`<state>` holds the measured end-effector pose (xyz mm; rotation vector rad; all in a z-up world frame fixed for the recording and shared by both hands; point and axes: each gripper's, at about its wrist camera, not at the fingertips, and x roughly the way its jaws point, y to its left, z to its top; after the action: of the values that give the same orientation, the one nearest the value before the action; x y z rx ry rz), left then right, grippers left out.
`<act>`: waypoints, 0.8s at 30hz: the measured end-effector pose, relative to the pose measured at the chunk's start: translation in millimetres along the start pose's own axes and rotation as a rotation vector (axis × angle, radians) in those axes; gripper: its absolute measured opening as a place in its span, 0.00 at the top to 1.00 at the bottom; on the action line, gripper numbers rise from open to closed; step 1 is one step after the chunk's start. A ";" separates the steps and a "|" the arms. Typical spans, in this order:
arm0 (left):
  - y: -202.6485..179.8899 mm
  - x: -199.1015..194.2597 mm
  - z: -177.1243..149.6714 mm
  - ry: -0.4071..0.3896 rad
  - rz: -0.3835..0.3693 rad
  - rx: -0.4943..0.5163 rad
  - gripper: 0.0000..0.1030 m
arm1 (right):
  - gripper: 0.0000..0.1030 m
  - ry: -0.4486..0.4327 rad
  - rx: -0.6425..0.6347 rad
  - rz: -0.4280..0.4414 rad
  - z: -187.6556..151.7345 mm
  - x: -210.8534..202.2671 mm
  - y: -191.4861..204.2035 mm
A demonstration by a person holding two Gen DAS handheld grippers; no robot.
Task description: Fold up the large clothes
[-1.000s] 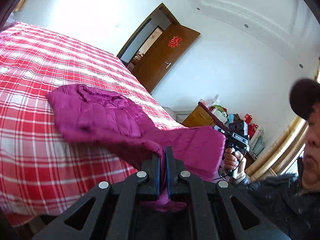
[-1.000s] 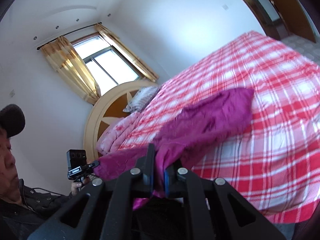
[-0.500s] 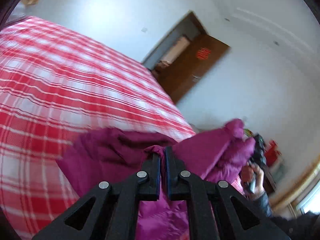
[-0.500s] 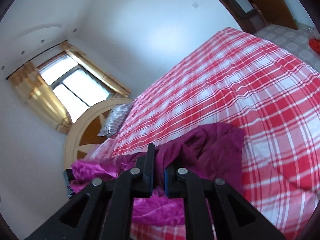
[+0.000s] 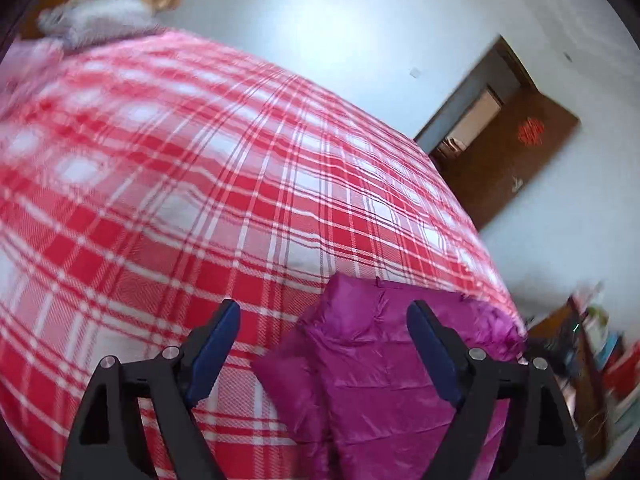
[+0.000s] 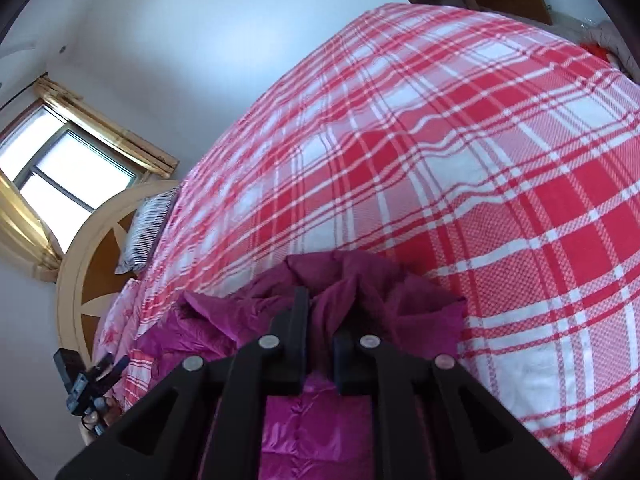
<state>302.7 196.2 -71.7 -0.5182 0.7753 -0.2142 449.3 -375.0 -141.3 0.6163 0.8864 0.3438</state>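
**First fold down, more to go**

Since a second ago we've laid the purple jacket (image 5: 384,380) onto the near edge of the plaid bed (image 5: 200,184). Left gripper (image 5: 324,354) is now spread wide, right gripper (image 6: 320,344) still pinching a bunched fold. Smoothing and further folds remain, we reckon.

A: What's under the left hand-held gripper (image 5: 323,346)?
B: Its jaws are spread wide over a magenta quilted jacket (image 5: 376,364) lying on the red plaid bed (image 5: 192,184).
A: Behind?
B: A brown door (image 5: 516,164).
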 end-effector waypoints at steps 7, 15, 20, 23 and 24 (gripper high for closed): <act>-83.4 12.6 -22.6 -0.021 -0.067 0.143 0.17 | 0.12 -0.178 -0.079 -0.131 -2.0 -31.9 32.3; -141.6 81.0 -74.7 0.001 0.116 0.466 0.17 | 0.13 -0.126 -0.442 -0.145 -57.9 12.4 122.0; -103.3 108.6 -65.7 0.081 0.153 0.350 0.17 | 0.19 -0.072 -0.479 -0.234 -63.1 57.8 111.9; -89.1 112.9 -60.9 0.081 0.137 0.292 0.17 | 0.19 -0.057 -0.432 -0.245 -52.4 72.4 100.4; -88.2 115.3 -61.1 0.080 0.141 0.293 0.17 | 0.19 -0.056 -0.422 -0.245 -49.8 74.0 97.0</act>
<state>340.1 56.0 -132.9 -0.1780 0.8382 -0.2143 450.3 -243.5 -149.4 0.1249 0.7947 0.2784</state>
